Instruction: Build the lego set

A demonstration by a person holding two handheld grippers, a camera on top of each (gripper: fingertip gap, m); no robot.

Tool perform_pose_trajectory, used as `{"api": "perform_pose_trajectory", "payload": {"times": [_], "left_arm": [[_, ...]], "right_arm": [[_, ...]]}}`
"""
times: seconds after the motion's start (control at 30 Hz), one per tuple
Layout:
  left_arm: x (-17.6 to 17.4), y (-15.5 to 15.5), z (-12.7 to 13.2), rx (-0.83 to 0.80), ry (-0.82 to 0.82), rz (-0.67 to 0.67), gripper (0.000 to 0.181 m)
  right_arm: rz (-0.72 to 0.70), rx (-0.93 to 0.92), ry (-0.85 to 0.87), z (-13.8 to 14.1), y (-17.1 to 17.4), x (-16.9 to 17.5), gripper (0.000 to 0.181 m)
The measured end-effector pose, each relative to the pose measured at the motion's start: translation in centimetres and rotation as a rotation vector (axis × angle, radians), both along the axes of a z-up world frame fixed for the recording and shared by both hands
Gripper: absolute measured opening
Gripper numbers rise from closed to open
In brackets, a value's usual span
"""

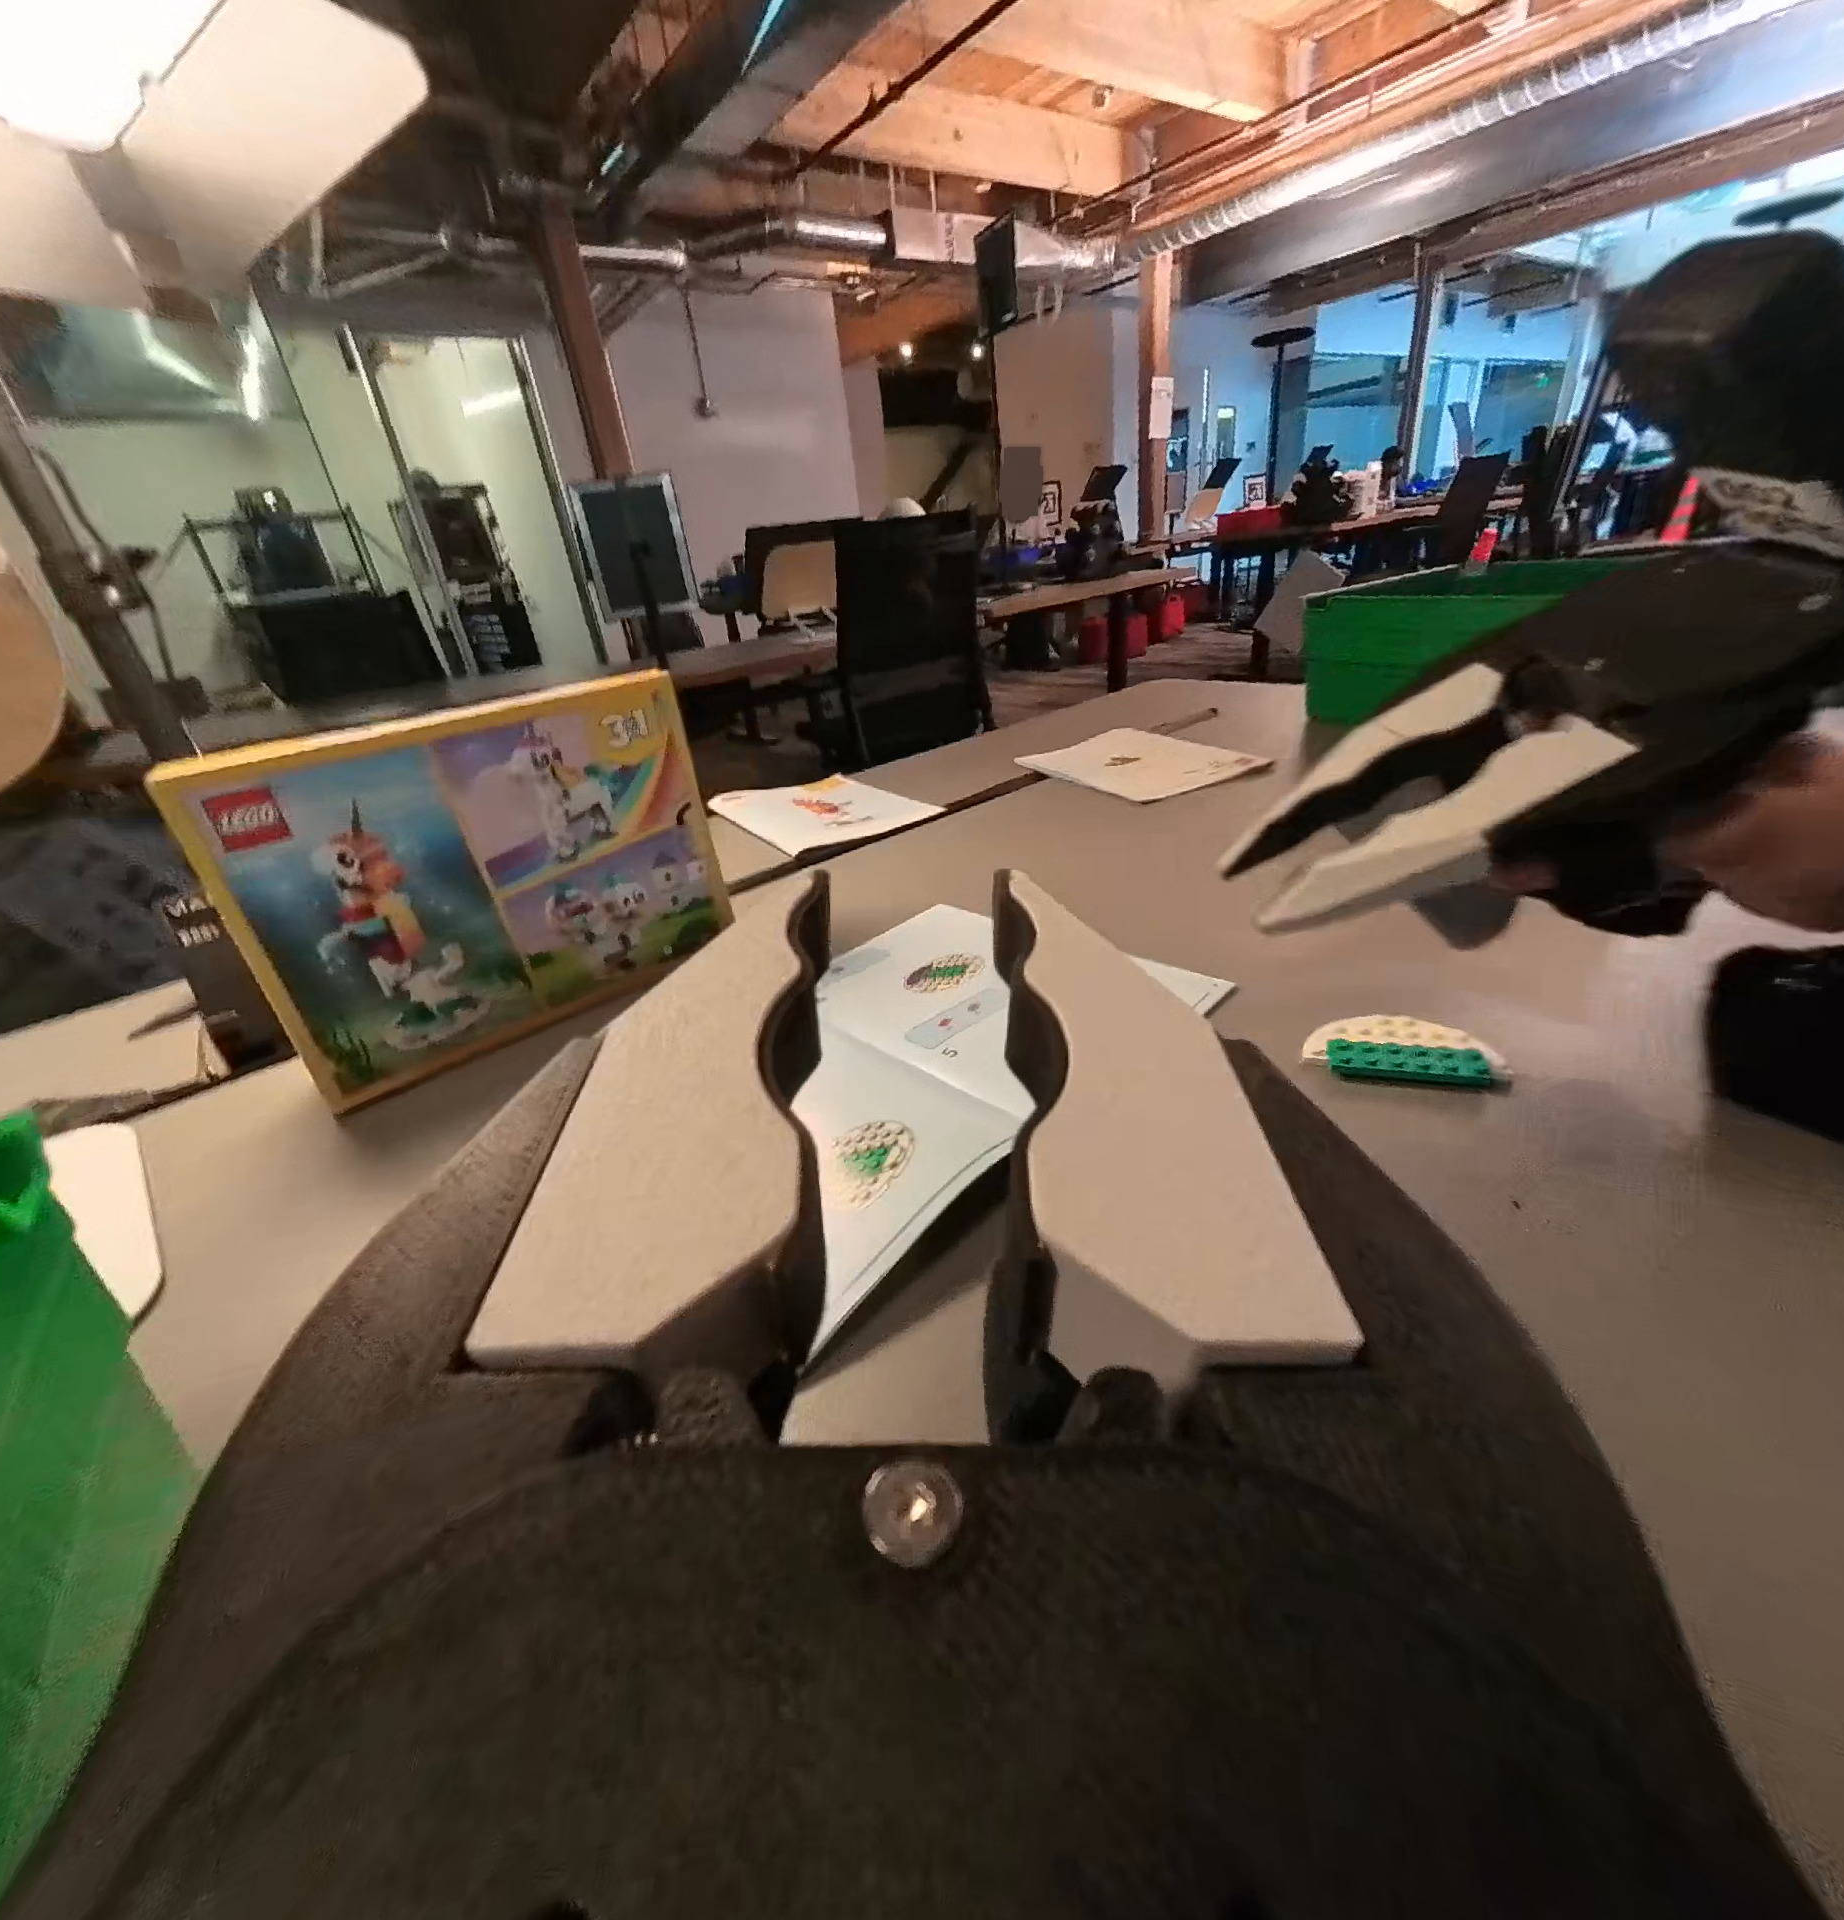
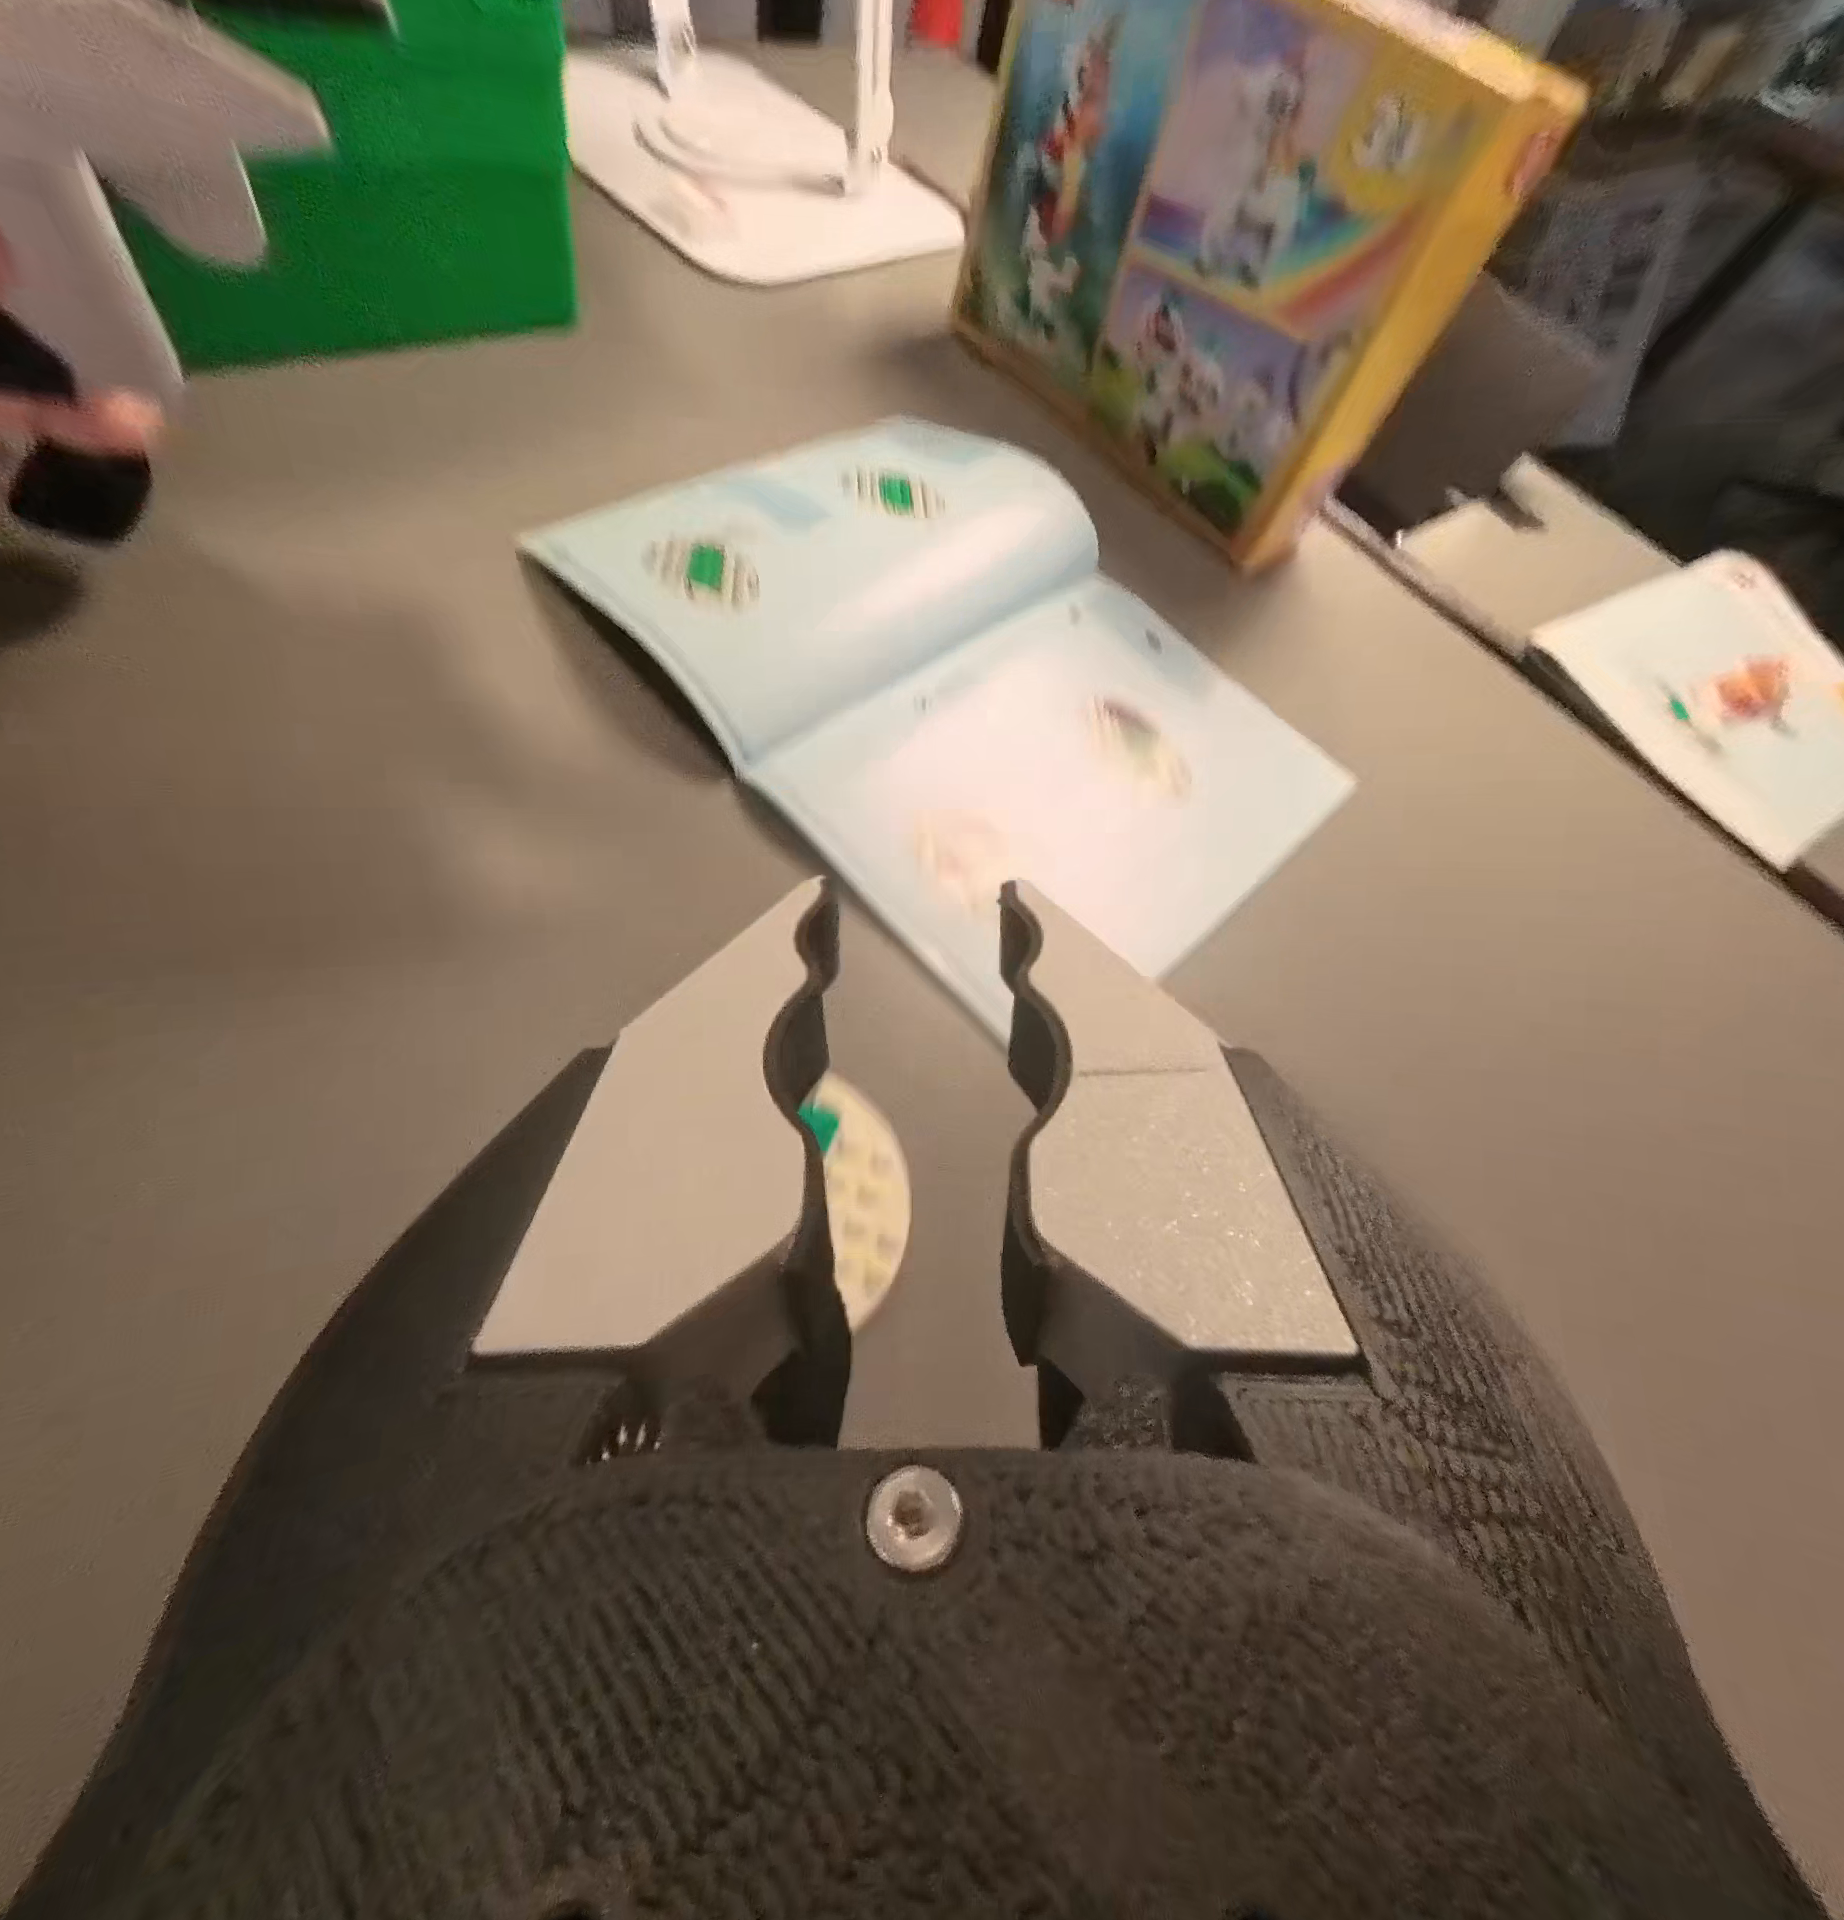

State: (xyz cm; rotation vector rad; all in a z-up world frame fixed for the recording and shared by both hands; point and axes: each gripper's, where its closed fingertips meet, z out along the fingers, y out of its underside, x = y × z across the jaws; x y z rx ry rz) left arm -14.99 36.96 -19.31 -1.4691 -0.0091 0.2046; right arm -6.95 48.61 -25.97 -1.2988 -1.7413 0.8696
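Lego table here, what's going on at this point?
A person is building a Lego set with a hand-held gripper in each hand. Both the left hand-held gripper and the right hand-held gripper are open and hold nothing. The instruction booklet lies open on the grey table, with the set's box standing behind it. The only assembly so far, a white half-round plate with a green plate on it, sits on the table below the right one, untouched.
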Motion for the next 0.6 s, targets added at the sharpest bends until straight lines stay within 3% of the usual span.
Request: {"api": "perform_pose_trajectory", "payload": {"times": [0.17, 0.4, 0.5, 0.6], "left_arm": [[0.5, -1.0, 2.0, 0.112, 0.097, 0.056, 0.030], [0.5, -1.4, 2.8, 0.192, -0.015, 0.024, 0.030], [1.7, -1.3, 3.2, 0.193, 0.043, 0.004, 0.030], [3.5, -1.7, 4.0, 0.214, 0.131, -0.021, 0.031]], "right_arm": [[-0.050, -0.071, -0.047, -2.0, -0.6, 4.4, 0.049], [-0.140, -0.182, -0.052, -3.1, -0.8, 5.2, 0.061], [-0.140, -0.170, 0.067, -1.2, -1.4, 4.2, 0.062], [-0.153, -0.081, 0.301, 2.7, -1.7, 2.2, 0.061]]}}
